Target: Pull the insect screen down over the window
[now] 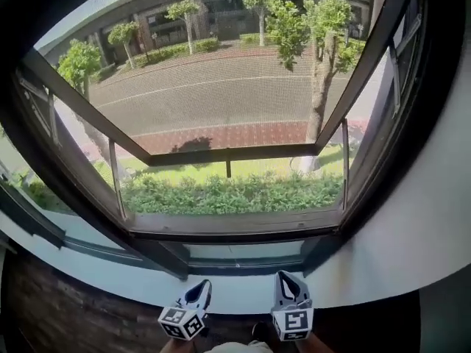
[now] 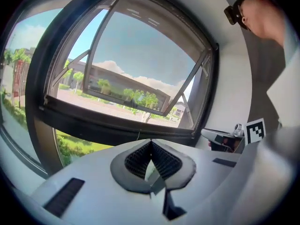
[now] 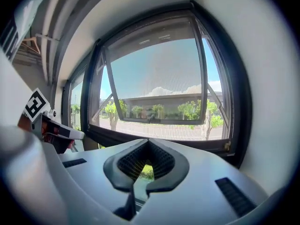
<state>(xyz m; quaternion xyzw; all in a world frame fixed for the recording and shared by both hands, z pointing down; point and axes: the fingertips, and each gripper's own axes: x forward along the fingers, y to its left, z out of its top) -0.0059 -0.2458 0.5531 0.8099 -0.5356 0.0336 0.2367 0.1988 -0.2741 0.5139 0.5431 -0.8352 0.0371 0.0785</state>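
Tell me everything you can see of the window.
The window has a dark frame set in a white wall. Its glazed sash is swung outward, open at the bottom, with a thin stay on each side. Through it show a hedge, a road and trees. A fine mesh grain seems to overlay the view; how far the screen reaches I cannot tell. The left gripper and right gripper, both shut, hang short of it.
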